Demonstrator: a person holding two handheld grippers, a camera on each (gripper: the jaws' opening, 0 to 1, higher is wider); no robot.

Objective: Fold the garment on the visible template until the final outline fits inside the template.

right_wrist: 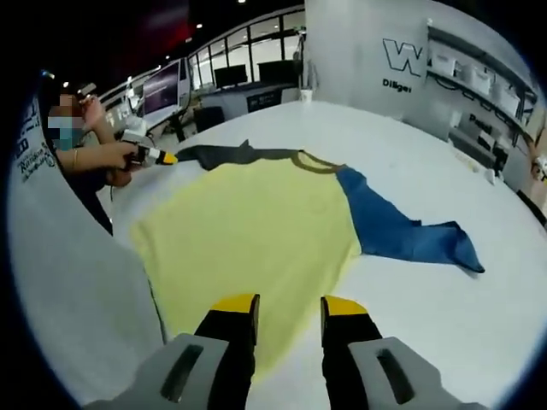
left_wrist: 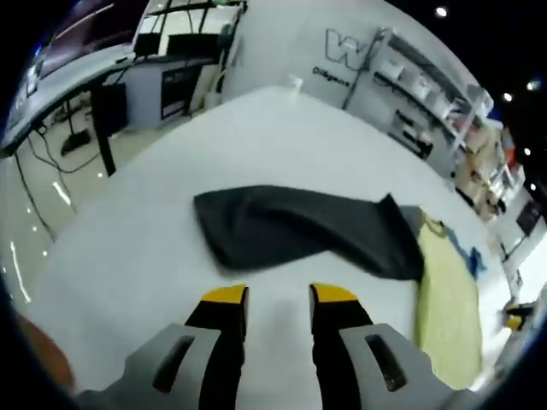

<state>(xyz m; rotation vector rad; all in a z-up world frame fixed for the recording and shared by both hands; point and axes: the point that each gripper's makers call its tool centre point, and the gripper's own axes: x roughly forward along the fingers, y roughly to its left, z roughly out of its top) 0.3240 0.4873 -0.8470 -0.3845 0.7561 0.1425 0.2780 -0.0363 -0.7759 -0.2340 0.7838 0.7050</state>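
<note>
Over the white worktop point(left_wrist: 282, 137) in the left gripper view, the left tool point(left_wrist: 279, 296) hovers with jaws parted and empty just short of the garment's dark sleeve point(left_wrist: 299, 226), its yellow body point(left_wrist: 446, 307) off to the right, shelving point(left_wrist: 427, 90) lining the far wall. In the right gripper view, the right tool point(right_wrist: 291, 306) hangs open and empty at the yellow hem, the garment point(right_wrist: 256, 231) spread flat mid-worktop, blue sleeve point(right_wrist: 402, 231) splayed out. No fold made, I'd say; no template outline I can pick out, and desks with monitors point(right_wrist: 167, 90) fill the room behind.

Garment point(right_wrist: 256, 231) flat on table point(right_wrist: 444, 154); one sleeve point(right_wrist: 402, 231) right, other sleeve point(right_wrist: 222, 154) behind.
</note>
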